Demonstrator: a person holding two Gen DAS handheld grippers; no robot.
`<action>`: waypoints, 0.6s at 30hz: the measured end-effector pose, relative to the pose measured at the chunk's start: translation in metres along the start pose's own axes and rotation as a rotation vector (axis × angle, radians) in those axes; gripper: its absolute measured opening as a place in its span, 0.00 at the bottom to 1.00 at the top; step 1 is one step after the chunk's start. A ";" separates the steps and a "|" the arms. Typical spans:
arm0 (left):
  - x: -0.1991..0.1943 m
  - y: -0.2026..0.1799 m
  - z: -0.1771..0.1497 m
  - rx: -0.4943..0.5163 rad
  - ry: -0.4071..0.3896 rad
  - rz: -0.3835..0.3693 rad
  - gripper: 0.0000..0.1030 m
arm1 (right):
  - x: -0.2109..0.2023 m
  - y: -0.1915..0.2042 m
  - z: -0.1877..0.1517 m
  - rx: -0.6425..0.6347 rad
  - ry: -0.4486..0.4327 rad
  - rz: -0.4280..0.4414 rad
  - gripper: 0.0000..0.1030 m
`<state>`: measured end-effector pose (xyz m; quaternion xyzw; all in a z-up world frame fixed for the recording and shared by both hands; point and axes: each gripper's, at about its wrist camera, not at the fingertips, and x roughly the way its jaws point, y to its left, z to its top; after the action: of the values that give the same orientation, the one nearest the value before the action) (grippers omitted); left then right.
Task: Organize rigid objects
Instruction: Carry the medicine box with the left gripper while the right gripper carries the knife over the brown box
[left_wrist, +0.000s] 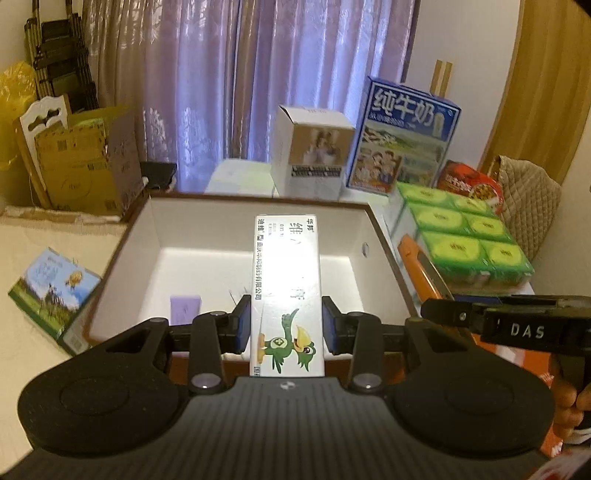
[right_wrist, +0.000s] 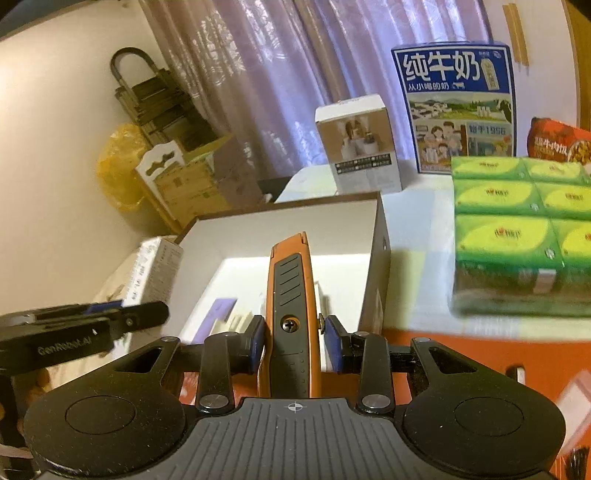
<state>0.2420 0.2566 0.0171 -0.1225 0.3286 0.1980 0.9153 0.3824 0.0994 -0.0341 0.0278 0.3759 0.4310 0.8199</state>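
Observation:
My left gripper (left_wrist: 287, 325) is shut on a long white medicine box (left_wrist: 286, 280) printed with a green bird, held over the open brown storage box (left_wrist: 258, 206) with white inside walls. My right gripper (right_wrist: 292, 341) is shut on an orange and black utility knife (right_wrist: 291, 295), held over the same storage box (right_wrist: 332, 218), near its right wall. The knife also shows in the left wrist view (left_wrist: 424, 269), beside the box's right wall. A small purple item (left_wrist: 184, 308) lies on the box floor.
A blue milk carton box (left_wrist: 402, 136), a white photo box (left_wrist: 312, 151) and a green pack of tissue boxes (left_wrist: 461, 236) stand behind and right of the storage box. A small blue-green box (left_wrist: 55, 291) lies at the left. Cardboard cartons (left_wrist: 81, 162) sit far left.

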 end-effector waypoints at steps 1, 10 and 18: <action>0.006 0.004 0.006 0.002 0.001 0.003 0.32 | 0.006 0.002 0.004 -0.003 -0.001 -0.011 0.31; 0.062 0.030 0.028 -0.007 0.060 0.008 0.32 | 0.063 0.012 0.023 -0.036 0.042 -0.155 0.31; 0.101 0.038 0.028 0.008 0.128 -0.004 0.32 | 0.103 0.011 0.019 -0.075 0.107 -0.254 0.31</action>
<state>0.3120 0.3286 -0.0306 -0.1320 0.3872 0.1863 0.8933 0.4224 0.1869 -0.0777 -0.0738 0.4033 0.3383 0.8470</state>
